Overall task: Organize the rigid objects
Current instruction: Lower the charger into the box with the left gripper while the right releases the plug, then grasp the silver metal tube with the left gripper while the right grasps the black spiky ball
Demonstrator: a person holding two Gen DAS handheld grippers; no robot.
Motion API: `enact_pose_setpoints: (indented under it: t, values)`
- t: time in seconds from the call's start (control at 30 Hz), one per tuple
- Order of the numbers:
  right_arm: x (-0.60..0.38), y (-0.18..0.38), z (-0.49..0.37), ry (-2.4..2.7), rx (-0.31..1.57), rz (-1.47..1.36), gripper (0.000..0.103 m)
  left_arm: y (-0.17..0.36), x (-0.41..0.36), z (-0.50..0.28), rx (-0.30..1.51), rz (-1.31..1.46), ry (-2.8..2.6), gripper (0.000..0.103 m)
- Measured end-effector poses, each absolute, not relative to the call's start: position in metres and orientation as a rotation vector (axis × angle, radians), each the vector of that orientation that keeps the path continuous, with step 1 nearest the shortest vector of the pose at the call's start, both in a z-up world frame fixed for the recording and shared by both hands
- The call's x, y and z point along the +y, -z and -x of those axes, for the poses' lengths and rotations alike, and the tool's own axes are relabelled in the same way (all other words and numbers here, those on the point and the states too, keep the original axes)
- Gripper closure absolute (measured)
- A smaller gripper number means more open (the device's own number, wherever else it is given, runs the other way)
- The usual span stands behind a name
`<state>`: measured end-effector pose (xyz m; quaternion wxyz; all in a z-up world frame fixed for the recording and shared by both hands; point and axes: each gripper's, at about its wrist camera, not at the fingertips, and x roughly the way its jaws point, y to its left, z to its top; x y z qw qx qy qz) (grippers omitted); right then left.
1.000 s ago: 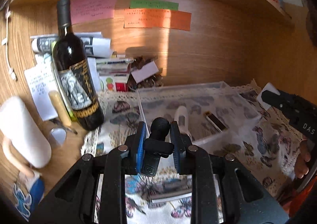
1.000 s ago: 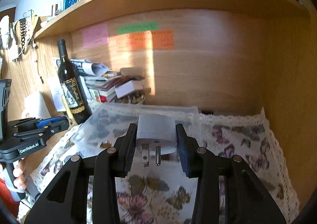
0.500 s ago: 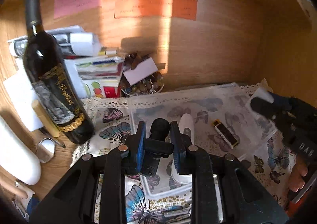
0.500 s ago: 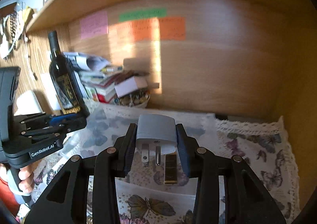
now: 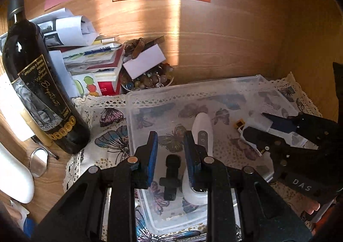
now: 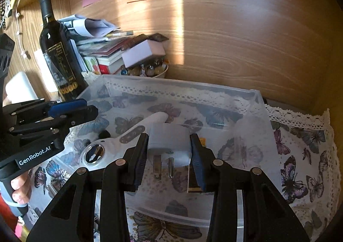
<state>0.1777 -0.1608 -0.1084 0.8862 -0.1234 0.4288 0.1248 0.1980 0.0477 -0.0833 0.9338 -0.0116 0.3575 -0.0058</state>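
A clear plastic bin (image 5: 193, 92) (image 6: 253, 96) sits on the butterfly cloth. In it lie a white handheld device (image 5: 201, 135) (image 6: 128, 135), a small gold-and-black lighter (image 5: 239, 123) (image 6: 194, 180) and a small black mount (image 5: 172, 175). My left gripper (image 5: 170, 152) is open above the bin, the black mount lying loose below between its fingers. My right gripper (image 6: 169, 152) is shut on a white plug adapter (image 6: 169, 143), prongs facing me, held over the bin's right part. It also shows in the left wrist view (image 5: 257, 122).
A dark wine bottle (image 5: 36, 83) (image 6: 60, 53) stands left of the bin. Behind it are stacked books and papers (image 5: 92, 57), and a bowl of beads (image 5: 148, 79) with a white card. A wooden back wall and a right side wall close in.
Both grippers moved forward and down over the bin. My left gripper opened and let go of the black mount, which now lies in the bin. The right gripper still holds the adapter.
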Motion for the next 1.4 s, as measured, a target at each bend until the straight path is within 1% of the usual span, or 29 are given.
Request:
enact_pose_setpoints:
  t: [0.13, 0.2, 0.23, 0.3, 0.37, 0.4, 0.47, 0.5, 0.57, 0.63, 0.9, 1.17, 1.3, 1.33, 1.37, 1.4]
  values:
    - [-0.160, 0.109, -0.178, -0.259, 0.890, 0.273, 0.067, 0.082, 0.045, -0.194, 0.727, 0.018, 0.020, 0.069]
    - [-0.159, 0.108, -0.179, -0.260, 0.887, 0.275, 0.064, 0.078, 0.043, -0.190, 0.714, 0.012, 0.020, 0.064]
    - [-0.158, 0.107, -0.179, -0.261, 0.884, 0.274, 0.061, 0.076, 0.041, -0.187, 0.706, 0.009, 0.022, 0.061]
    - [-0.158, 0.105, -0.178, -0.259, 0.874, 0.276, 0.060, 0.071, 0.039, -0.182, 0.690, 0.002, 0.024, 0.056]
    - [-0.157, 0.100, -0.175, -0.258, 0.859, 0.281, 0.059, 0.064, 0.036, -0.174, 0.671, -0.003, 0.024, 0.046]
    - [-0.157, 0.097, -0.173, -0.258, 0.848, 0.281, 0.059, 0.061, 0.036, -0.172, 0.665, -0.003, 0.025, 0.043]
    - [-0.158, 0.088, -0.167, -0.257, 0.822, 0.283, 0.056, 0.055, 0.038, -0.164, 0.651, 0.001, 0.021, 0.029]
    - [-0.158, 0.084, -0.163, -0.257, 0.807, 0.284, 0.053, 0.052, 0.039, -0.159, 0.644, 0.005, 0.018, 0.025]
    - [-0.158, 0.073, -0.153, -0.264, 0.768, 0.293, 0.050, 0.048, 0.040, -0.147, 0.627, 0.011, 0.018, 0.013]
    - [-0.160, 0.065, -0.143, -0.279, 0.736, 0.298, 0.047, 0.047, 0.041, -0.135, 0.615, 0.005, 0.014, 0.008]
    - [-0.177, 0.056, -0.105, -0.265, 0.713, 0.264, 0.046, 0.068, 0.035, -0.098, 0.639, -0.064, 0.028, 0.004]
    - [-0.182, 0.083, -0.072, -0.239, 0.793, 0.316, 0.046, 0.111, 0.023, -0.096, 0.769, -0.079, 0.083, 0.004]
    - [-0.187, 0.097, -0.058, -0.252, 0.841, 0.292, 0.046, 0.129, 0.017, -0.100, 0.832, -0.068, 0.103, 0.004]
    - [-0.188, 0.101, -0.054, -0.254, 0.854, 0.282, 0.046, 0.131, 0.017, -0.099, 0.841, -0.066, 0.109, 0.006]
    - [-0.188, 0.104, -0.051, -0.254, 0.860, 0.281, 0.046, 0.131, 0.015, -0.097, 0.847, -0.069, 0.117, 0.013]
    - [-0.187, 0.106, -0.048, -0.256, 0.863, 0.282, 0.046, 0.131, 0.013, -0.095, 0.850, -0.072, 0.123, 0.017]
